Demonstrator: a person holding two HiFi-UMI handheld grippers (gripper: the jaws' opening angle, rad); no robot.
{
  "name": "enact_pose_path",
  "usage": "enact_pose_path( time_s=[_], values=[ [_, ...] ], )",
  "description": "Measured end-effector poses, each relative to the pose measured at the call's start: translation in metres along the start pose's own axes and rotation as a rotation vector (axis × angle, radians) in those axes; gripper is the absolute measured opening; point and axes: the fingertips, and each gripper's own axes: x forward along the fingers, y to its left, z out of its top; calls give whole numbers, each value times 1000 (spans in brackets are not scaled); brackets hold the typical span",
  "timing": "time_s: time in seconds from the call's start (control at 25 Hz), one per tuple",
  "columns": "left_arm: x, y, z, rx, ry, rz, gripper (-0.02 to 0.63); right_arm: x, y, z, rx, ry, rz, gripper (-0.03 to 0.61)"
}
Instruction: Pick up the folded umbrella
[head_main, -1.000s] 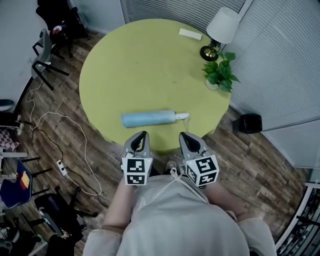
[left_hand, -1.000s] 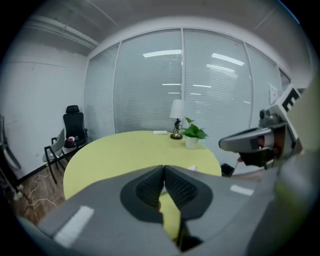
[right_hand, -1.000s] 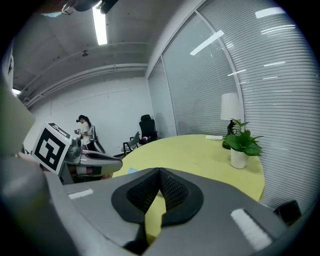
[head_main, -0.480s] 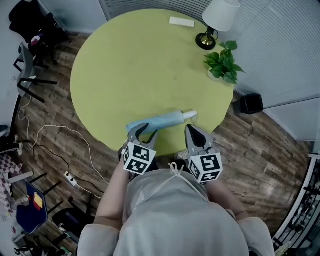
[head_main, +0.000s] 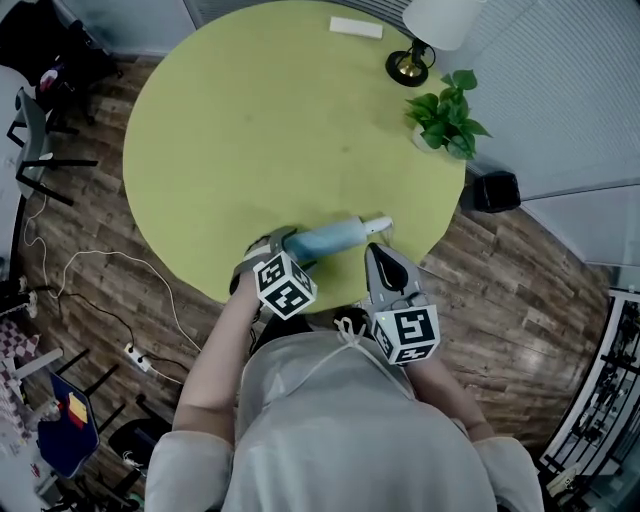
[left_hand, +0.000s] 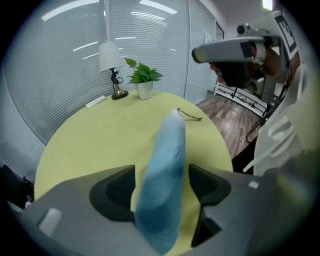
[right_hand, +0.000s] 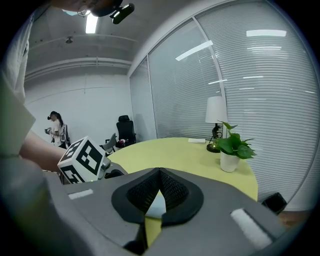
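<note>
The umbrella (head_main: 335, 236) lies on the table (head_main: 250, 120) near my edge, between my left gripper's (left_hand: 161, 172) opening jaws; lamp (head_main: 438, 16) and, before it, plant (head_main: 447, 105) stand far right.

Head cam sits high over the person, facing steeply down: I get the whole round counter (head_main: 250, 120), the floor (head_main: 520, 300) round it, and both tools at the btm edge. Cam on the left tool (head_main: 280, 240) rides right behind its jaws (opening, folded umbrella (left_hand: 165, 170) between them, v. close to the lens) and looks down and across the counter twd the lamp (left_hand: 111, 60) and plant (left_hand: 143, 80). Cam on the right tool (head_main: 385, 262) looks nearly level over the counter, its closed jaws in the fgnd. All 3 views share lamp + plant; the right cam also catches the left tool's marker cube (right_hand: 82, 160).
</note>
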Motion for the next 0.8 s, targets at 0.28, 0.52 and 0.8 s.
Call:
enact_pose_path(
  time_s=[0.28,0.52,0.8],
  values=[
    [32,-3,-12,123,172,-63,336,5,-14,-7,16,45,-13,-1],
    [49,1,-19,163,231,-89,327,3,-25,-7,27,53,-30,0],
    [56,3,-19,113,243,-184,347,4,-34,-11,49,65,-45,0]
  ],
)
